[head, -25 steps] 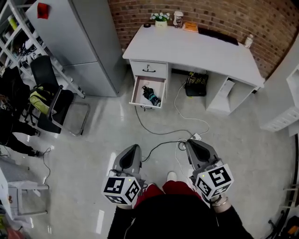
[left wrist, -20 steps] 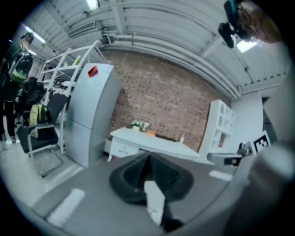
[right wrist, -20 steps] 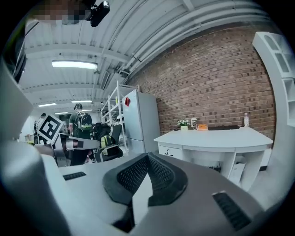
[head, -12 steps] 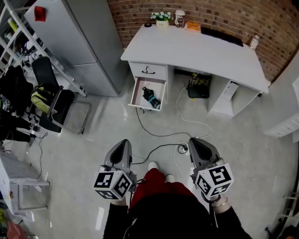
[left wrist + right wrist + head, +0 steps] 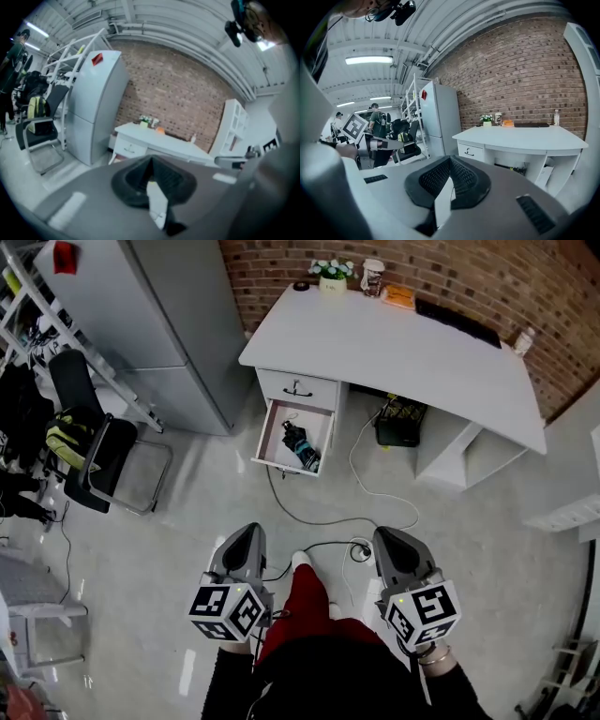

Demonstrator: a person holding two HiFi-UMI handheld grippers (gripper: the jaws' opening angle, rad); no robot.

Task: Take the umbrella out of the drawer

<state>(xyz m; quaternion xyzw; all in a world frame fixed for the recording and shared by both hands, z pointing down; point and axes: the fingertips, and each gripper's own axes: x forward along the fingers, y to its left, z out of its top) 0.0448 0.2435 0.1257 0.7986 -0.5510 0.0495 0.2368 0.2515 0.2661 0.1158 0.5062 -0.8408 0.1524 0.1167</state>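
Trouble lies mostly in the approach. The umbrella (image 5: 302, 446), a folded dark bundle with a blue patch, lies in the open drawer (image 5: 269, 437) under the left end of the white worktop (image 5: 403, 343), well apart from both tools. A cable (image 5: 319, 518) loops across the floor (image 5: 169, 549) between the person and that drawer. A foot could catch that cable on the way in, I judge, and a stumble would send a tool into the drawer front. The left tool (image 5: 247, 533) and the right tool (image 5: 390, 536) hang side by side near the person's legs, pointing toward the worktop, each with its jaws together and nothing between them. Reaching in like that would only shove the umbrella about or knock the drawer shut, so one tool must part its jaws first. The umbrella sits toward the drawer's right wall and near end, so a jaw may strike the wall or front lip rather than slip beside the bundle. A round, soft, folded thing is also likely to roll or slide out of a narrow pinch. Loose fabric or a strap, too small to make out, could snag on the drawer's edge during the lift. The upper drawer (image 5: 298, 390) is closed and does not cover the open one.
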